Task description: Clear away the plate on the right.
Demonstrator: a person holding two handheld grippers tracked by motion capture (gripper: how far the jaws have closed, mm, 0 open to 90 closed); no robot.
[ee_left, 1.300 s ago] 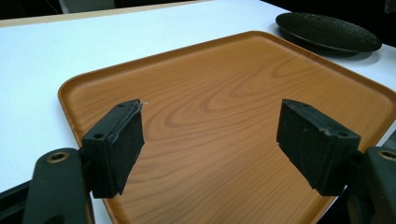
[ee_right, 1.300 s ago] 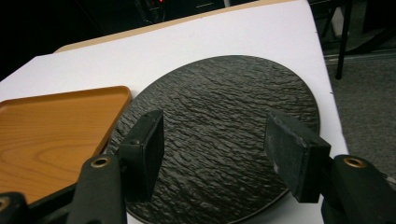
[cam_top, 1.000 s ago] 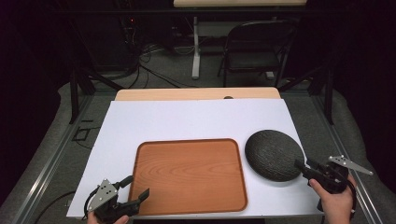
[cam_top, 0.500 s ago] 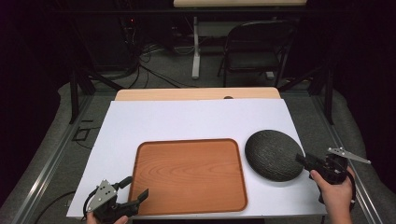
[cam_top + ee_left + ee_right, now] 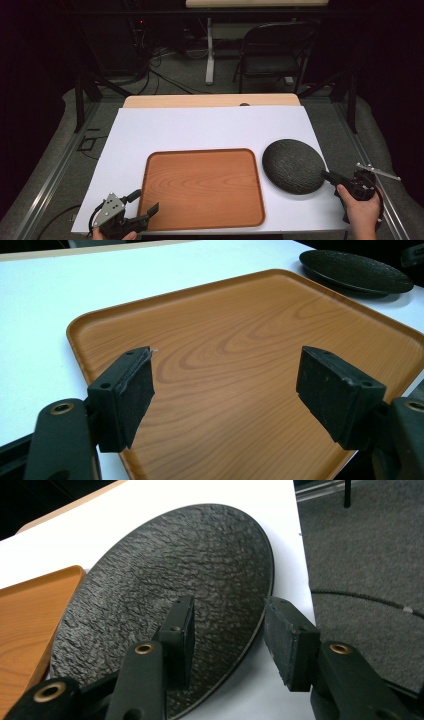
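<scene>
A dark, rough-textured round plate lies on the white table cover, just right of an empty brown wooden tray. My right gripper reaches the plate's near right rim. One jaw hangs over the plate's face and the other sits outside the rim. The jaws have just been closing, with the rim between them and a gap still showing, so the gripper is open. My left gripper stands open over the tray's near left corner, holding nothing.
The white cover spans a wooden table whose far edge shows beyond it. The plate sits close to the cover's right edge, with grey floor past it. A folding chair stands behind the table.
My right gripper has slid in toward the plate and dropped slightly, and its jaws have narrowed around the rim. The left gripper, tray and plate have not moved.
</scene>
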